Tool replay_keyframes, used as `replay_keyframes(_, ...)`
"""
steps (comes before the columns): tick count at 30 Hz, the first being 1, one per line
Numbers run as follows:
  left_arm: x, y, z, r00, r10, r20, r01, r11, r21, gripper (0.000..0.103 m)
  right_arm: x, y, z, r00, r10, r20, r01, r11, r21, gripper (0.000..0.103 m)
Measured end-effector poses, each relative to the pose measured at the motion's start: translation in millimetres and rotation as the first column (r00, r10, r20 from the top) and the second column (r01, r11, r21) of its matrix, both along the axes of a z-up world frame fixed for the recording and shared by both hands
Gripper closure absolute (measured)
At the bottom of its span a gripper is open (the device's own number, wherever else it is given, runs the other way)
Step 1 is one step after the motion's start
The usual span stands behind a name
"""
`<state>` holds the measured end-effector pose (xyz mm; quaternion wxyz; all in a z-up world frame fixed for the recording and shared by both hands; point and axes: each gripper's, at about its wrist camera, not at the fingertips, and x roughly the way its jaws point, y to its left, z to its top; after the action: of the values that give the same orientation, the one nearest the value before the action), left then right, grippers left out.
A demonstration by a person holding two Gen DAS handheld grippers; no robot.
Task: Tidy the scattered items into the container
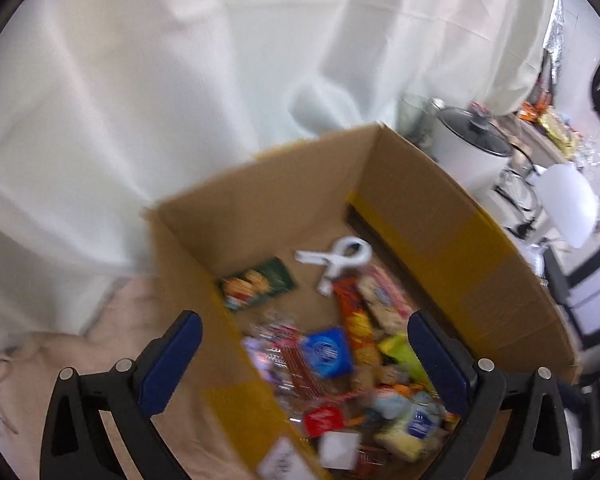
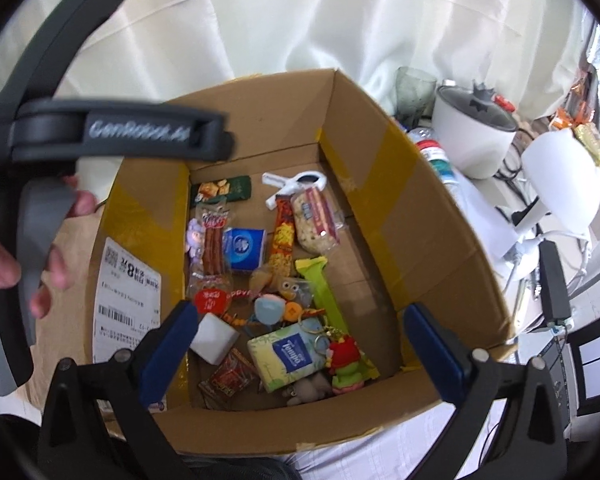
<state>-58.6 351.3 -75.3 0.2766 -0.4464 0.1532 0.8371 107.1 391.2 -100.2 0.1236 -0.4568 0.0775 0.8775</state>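
Both hand-held grippers — left (image 1: 304,354), right (image 2: 296,342) — hung open and empty over the cardboard box (image 2: 420,200), where the scattered items (image 2: 260,248) already lay; lowering carelessly risked snagging its rim.

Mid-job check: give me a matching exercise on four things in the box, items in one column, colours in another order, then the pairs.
Items:
1. clip
2. tissue pack
3. small box
4. long wrapper

Colours:
A. blue and white
B. lime green
C. white
D. pale green with a blue label

Pairs: 1-C, 2-D, 3-A, 4-B. All lie inside the cardboard box.
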Motion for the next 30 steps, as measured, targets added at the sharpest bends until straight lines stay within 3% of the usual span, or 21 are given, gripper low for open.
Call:
replay_keyframes(7, 2, -48, 29, 0.998, 0.063, -0.025, -0.062, 0.997, 0.051, 0.000, -5, -13, 27, 0.998, 0.020, -0.054, -0.019, 0.999, 0.026, 0.000)
replay_keyframes(10, 3, -92, 47, 0.992, 0.123, -0.011, -0.121, 0.988, 0.098, 0.000, -13, -30, 45, 0.995, 0.058, -0.084, -0.054, 0.997, 0.047, 0.000)
replay_keyframes(14, 3, -155, 65, 0.975, 0.220, -0.007, -0.218, 0.970, 0.105, 0.000, -32, -63, 63, 0.987, 0.117, -0.109, -0.113, 0.993, 0.038, 0.000)
replay_keyframes(20, 4, -255, 80, 0.918, 0.397, 0.004, -0.395, 0.913, 0.103, 0.000, -62, -123, 81, 0.970, 0.209, -0.122, -0.202, 0.977, 0.073, 0.000)
replay_keyframes(25, 12, -317, 75, 0.858, 0.511, -0.040, -0.512, 0.859, 0.000, 0.000, -85, -167, 86, 0.958, 0.268, -0.098, -0.264, 0.963, 0.054, 0.000)
replay_keyframes(30, 24, -360, 62, 0.821, 0.569, -0.032, -0.570, 0.820, -0.040, 0.000, -98, -204, 85, 0.949, 0.313, -0.049, -0.308, 0.948, 0.081, 0.000)
